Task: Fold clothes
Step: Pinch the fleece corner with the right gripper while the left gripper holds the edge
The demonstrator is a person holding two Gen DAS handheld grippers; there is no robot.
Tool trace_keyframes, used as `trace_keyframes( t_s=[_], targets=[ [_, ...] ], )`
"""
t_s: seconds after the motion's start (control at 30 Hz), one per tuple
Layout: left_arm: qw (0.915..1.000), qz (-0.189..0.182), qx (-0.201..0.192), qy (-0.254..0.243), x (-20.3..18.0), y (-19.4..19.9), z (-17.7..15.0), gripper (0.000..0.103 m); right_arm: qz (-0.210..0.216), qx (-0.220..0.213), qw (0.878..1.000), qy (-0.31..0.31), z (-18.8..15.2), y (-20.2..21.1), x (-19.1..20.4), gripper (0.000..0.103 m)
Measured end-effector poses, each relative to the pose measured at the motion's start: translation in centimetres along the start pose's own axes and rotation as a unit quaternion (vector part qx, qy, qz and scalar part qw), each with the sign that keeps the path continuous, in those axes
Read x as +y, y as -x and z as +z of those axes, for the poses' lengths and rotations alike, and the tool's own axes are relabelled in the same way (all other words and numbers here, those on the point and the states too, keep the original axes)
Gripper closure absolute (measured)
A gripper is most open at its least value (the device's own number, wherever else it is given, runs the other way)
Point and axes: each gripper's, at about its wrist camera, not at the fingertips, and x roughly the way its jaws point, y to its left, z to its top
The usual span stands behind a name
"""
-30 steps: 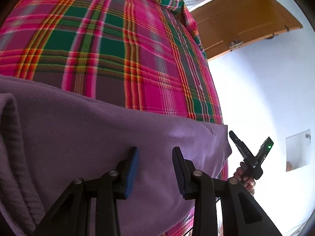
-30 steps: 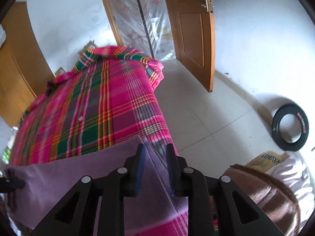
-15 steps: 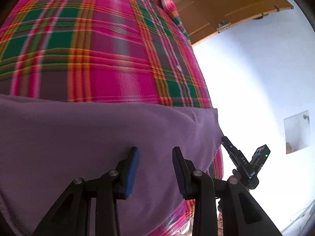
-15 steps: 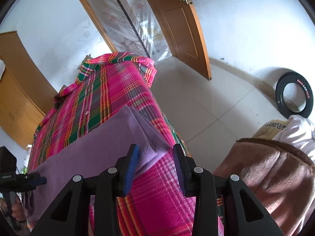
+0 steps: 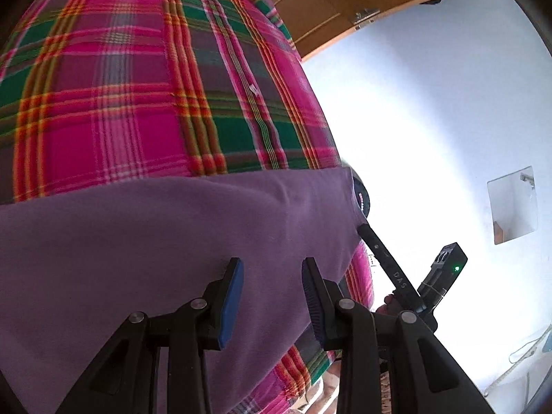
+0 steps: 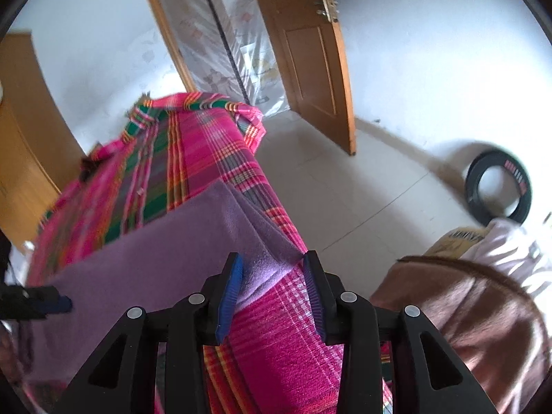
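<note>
A purple garment (image 5: pixel 165 241) lies folded flat on a bed covered by a pink and green plaid sheet (image 5: pixel 138 96). My left gripper (image 5: pixel 272 296) hovers open over the purple cloth, nothing between its blue pads. In the right wrist view the same purple garment (image 6: pixel 172 241) stretches across the plaid sheet (image 6: pixel 276 345), with two layers showing at its near corner. My right gripper (image 6: pixel 274 293) stands open just behind that corner, and the cloth is free of its fingers. The right gripper also shows in the left wrist view (image 5: pixel 365 231) at the garment's far edge.
A brown blanket (image 6: pixel 465 327) and a white bundle (image 6: pixel 510 245) lie to the right of the bed. A black tyre (image 6: pixel 496 186) leans against the white wall. A wooden door (image 6: pixel 310 51) stands open beyond a tiled floor (image 6: pixel 362 200).
My right gripper was shut on the purple cloth's corner a second ago; it has opened and the corner now lies on the bed. The left gripper stayed open while the cloth settled flat.
</note>
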Motion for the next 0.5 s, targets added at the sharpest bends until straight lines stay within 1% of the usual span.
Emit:
trace_keyframes(
  t_s=[0.07, 0.13, 0.2, 0.23, 0.3, 0.37, 0.4, 0.5],
  targets=[
    [0.9999, -0.002, 0.009, 0.006, 0.0, -0.6, 0.0, 0.068, -0.017, -0.004, 1.000, 0.018, -0.2, -0.1, 0.6, 0.066],
    [0.9999, -0.003, 0.013, 0.010, 0.1, -1.0, -0.2, 0.068, -0.025, -0.008, 0.999, 0.023, -0.5, -0.1, 0.9, 0.071],
    [0.9999, -0.002, 0.013, 0.010, 0.1, -1.1, -0.2, 0.068, -0.025, -0.009, 0.999, 0.023, -0.5, -0.2, 1.0, 0.073],
    [0.9999, -0.002, 0.013, 0.010, 0.0, -1.2, -0.2, 0.068, -0.026, -0.010, 0.999, 0.024, -0.5, -0.2, 1.0, 0.076],
    [0.9999, -0.002, 0.014, 0.009, -0.2, -1.4, -0.2, 0.068, -0.026, -0.010, 0.999, 0.025, -0.4, -0.3, 1.1, 0.080],
    [0.9998, -0.002, 0.015, 0.009, -0.3, -1.5, -0.2, 0.068, -0.025, -0.012, 0.999, 0.029, -0.5, -0.3, 1.1, 0.090],
    [0.9998, -0.003, 0.015, 0.010, -0.2, -1.5, -0.1, 0.068, -0.025, -0.013, 0.999, 0.033, -0.5, -0.2, 1.2, 0.093],
    [0.9998, -0.005, 0.016, 0.014, 0.4, -1.0, 0.2, 0.068, -0.028, -0.022, 0.998, 0.044, -0.6, 0.1, 1.7, 0.094]
  ],
)
